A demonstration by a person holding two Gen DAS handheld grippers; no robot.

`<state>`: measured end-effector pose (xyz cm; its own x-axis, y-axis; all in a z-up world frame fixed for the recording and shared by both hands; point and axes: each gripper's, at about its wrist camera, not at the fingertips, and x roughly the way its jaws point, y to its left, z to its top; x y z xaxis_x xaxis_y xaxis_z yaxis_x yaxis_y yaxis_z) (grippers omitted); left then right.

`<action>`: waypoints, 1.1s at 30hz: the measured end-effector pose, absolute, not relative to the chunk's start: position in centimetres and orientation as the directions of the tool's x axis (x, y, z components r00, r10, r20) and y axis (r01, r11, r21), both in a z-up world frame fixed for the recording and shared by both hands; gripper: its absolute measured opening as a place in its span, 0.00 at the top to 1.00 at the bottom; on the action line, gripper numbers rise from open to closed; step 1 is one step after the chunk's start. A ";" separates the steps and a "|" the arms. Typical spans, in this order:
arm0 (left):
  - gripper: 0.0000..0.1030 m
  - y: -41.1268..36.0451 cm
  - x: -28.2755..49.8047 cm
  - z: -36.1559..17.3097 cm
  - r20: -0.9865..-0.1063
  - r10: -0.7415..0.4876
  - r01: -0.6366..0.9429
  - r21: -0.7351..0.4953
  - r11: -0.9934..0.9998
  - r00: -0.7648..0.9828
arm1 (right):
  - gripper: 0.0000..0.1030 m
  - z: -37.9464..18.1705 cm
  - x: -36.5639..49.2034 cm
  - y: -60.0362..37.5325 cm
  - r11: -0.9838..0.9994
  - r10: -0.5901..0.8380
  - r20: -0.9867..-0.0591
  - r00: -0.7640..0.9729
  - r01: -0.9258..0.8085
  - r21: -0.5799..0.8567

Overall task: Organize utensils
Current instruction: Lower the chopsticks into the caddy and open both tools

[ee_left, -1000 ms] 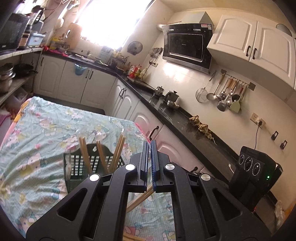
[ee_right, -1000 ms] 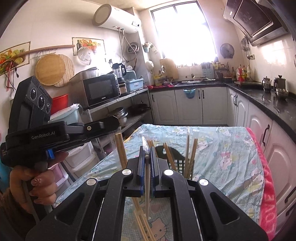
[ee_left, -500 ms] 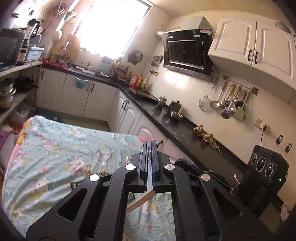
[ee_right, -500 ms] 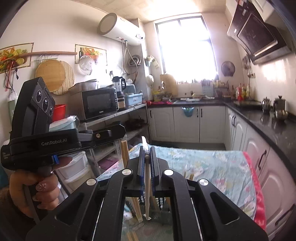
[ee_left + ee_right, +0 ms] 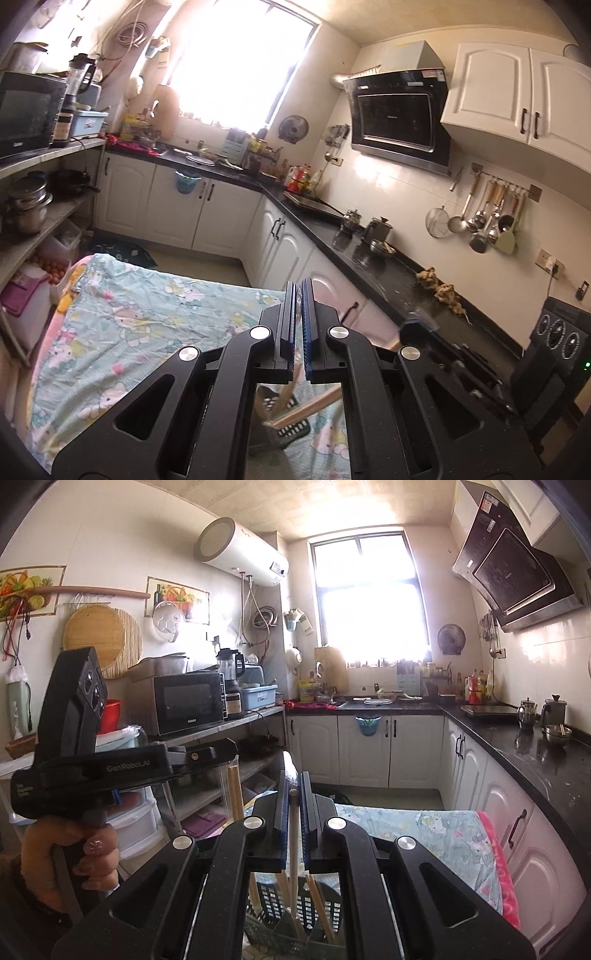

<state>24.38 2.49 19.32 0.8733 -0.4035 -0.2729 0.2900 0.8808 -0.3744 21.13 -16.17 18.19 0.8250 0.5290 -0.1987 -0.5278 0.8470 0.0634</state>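
Note:
My right gripper (image 5: 294, 775) is shut on a wooden chopstick (image 5: 293, 849) that hangs straight down into a dark slotted utensil basket (image 5: 295, 904) holding several chopsticks. My left gripper (image 5: 298, 288) is shut on a wooden chopstick (image 5: 288, 395) in a clear wrapper; it slants below the jaws above the basket (image 5: 291, 428). In the right wrist view the left gripper (image 5: 218, 753) is held at the left, with its chopstick (image 5: 234, 794) hanging under it.
The table wears a light-blue cartoon cloth (image 5: 147, 325) with a pink edge (image 5: 498, 867). A black counter (image 5: 369, 258) and white cabinets (image 5: 388, 749) run along the right. Open shelves with a microwave (image 5: 188, 701) stand at the left.
Both grippers have risen and tilted up with their chopsticks. The basket has slid down out of the open view and now shows only under the jaws.

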 end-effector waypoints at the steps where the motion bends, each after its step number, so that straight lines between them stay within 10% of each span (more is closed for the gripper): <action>1: 0.99 2.7 24.6 19.1 -0.272 -0.397 0.283 -0.375 0.883 0.877 | 0.94 18.2 21.3 -16.1 0.848 0.527 -0.198 0.826 -0.526 0.062; 33: 0.99 2.4 26.2 12.2 -0.354 -0.383 0.250 -0.366 0.896 0.854 | 0.94 10.5 25.2 -12.9 0.865 0.478 -0.306 0.823 -0.501 0.006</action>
